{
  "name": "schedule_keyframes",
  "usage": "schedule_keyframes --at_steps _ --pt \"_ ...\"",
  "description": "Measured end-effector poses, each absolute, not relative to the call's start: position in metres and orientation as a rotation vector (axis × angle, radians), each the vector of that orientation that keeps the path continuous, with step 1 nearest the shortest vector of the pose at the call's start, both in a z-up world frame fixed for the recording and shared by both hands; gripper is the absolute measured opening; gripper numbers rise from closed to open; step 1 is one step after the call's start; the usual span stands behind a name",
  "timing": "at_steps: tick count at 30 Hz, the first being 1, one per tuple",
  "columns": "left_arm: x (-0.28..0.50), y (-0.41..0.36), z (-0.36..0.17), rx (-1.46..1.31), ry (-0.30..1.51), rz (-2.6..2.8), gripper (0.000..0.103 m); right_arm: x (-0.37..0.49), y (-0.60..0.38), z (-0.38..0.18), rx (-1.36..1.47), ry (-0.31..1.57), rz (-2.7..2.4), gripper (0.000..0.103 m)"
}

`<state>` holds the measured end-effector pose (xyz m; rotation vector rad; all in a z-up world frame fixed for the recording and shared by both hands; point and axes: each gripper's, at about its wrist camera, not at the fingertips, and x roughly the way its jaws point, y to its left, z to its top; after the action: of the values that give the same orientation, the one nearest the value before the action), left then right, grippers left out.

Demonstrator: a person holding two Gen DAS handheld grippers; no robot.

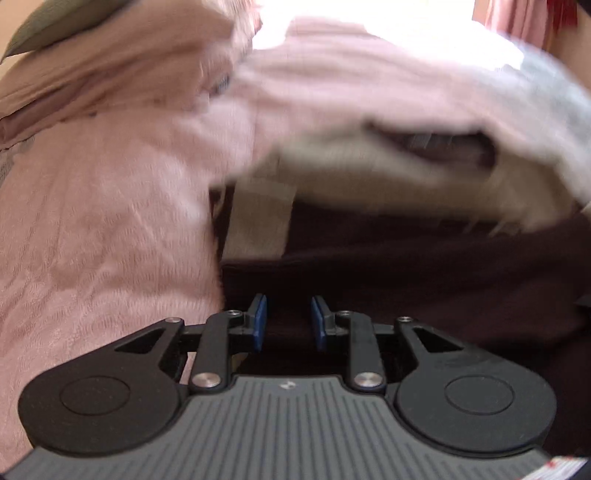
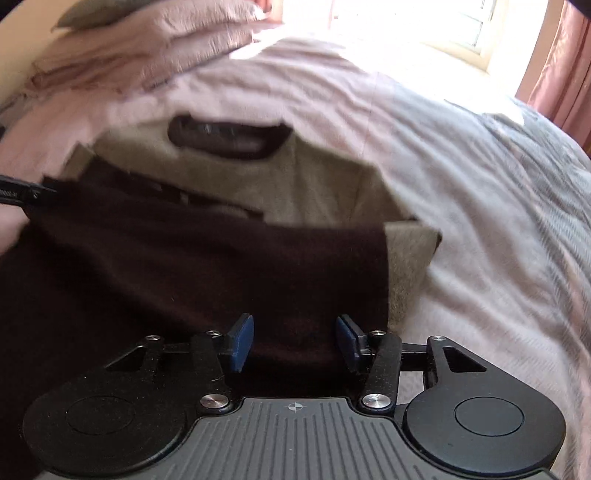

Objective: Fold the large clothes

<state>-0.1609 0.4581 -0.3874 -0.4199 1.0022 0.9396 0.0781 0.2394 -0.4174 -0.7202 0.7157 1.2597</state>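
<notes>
Left gripper sits closest in its own view, blue pads a narrow gap apart, dark fabric of the sweater visible in the gap; can't tell whether the pads actually pinch it, frame is motion-blurred. Pink bedspread fills the left side of that view, olive pillow at top left. Sweater is two-tone: dark maroon lower part folded up over the beige chest, lying on the bed. In the right wrist view, left gripper's tip shows at the far left edge, at the maroon fold's corner. Right gripper has jaws clearly apart, pads not pressing anything, maroon cloth lying loose between and under them. Beige chest with dark neckline sits beyond the fold. Window at top right, curtain beside it.
</notes>
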Motion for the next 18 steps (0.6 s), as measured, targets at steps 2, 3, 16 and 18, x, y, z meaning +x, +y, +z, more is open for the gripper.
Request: schedule_keyframes --at_steps 2,3,16,18 --pt "-0.165 0.453 -0.394 -0.355 0.984 0.916 0.025 0.075 0.235 -0.414 -0.751 0.692 1.268 0.049" --pt "-0.165 0.453 -0.390 -0.344 0.996 0.901 0.025 0.075 0.237 -0.407 -0.785 0.700 1.268 0.049" --pt "-0.152 0.525 -0.395 -0.413 0.977 0.876 0.028 0.150 0.307 -0.420 -0.639 0.830 1.099 0.049" --pt "-0.153 0.524 -0.380 -0.418 0.948 0.898 0.026 0.144 0.304 -0.400 -0.627 0.793 1.070 0.049"
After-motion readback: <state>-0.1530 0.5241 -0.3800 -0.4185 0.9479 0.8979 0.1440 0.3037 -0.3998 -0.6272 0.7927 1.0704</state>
